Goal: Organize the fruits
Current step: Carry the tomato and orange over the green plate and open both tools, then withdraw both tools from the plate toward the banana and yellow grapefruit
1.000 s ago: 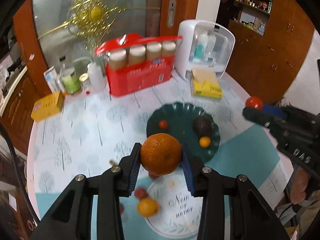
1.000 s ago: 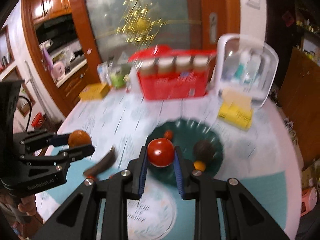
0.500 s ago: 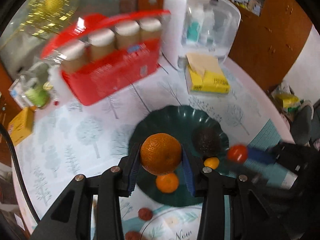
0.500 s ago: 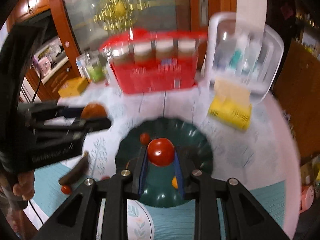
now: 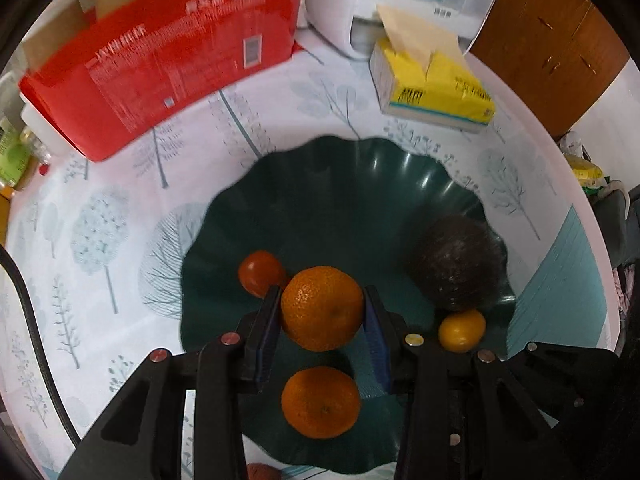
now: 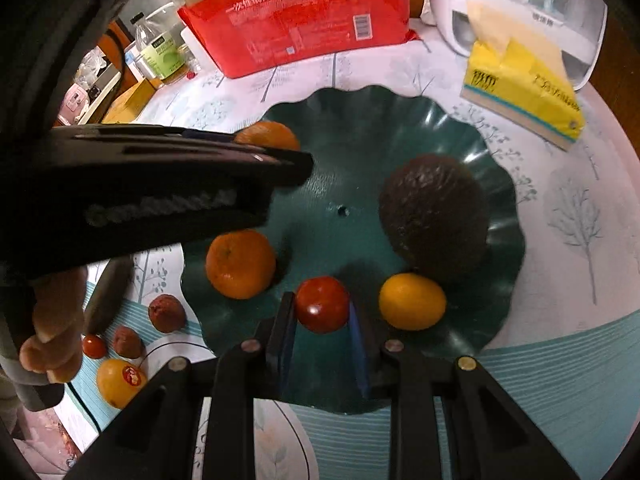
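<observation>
Both grippers hung over the green plate (image 6: 504,216). The left gripper (image 5: 321,312) had its fingers pinching an orange (image 5: 322,308) above another orange (image 5: 320,402) on the plate. The right gripper (image 6: 322,306) pinched a small tomato (image 6: 322,304) beside a yellow fruit (image 6: 412,301). Best, I judged, to lower each over bare plate before letting go, clear of the avocado (image 6: 434,216), so nothing rolled onto the worktop (image 6: 580,216).

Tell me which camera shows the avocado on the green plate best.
The right wrist view: the avocado sits large, sharp and unobstructed on the green plate. In the left wrist view it is smaller, blurrier, near the plate's right rim.
</observation>
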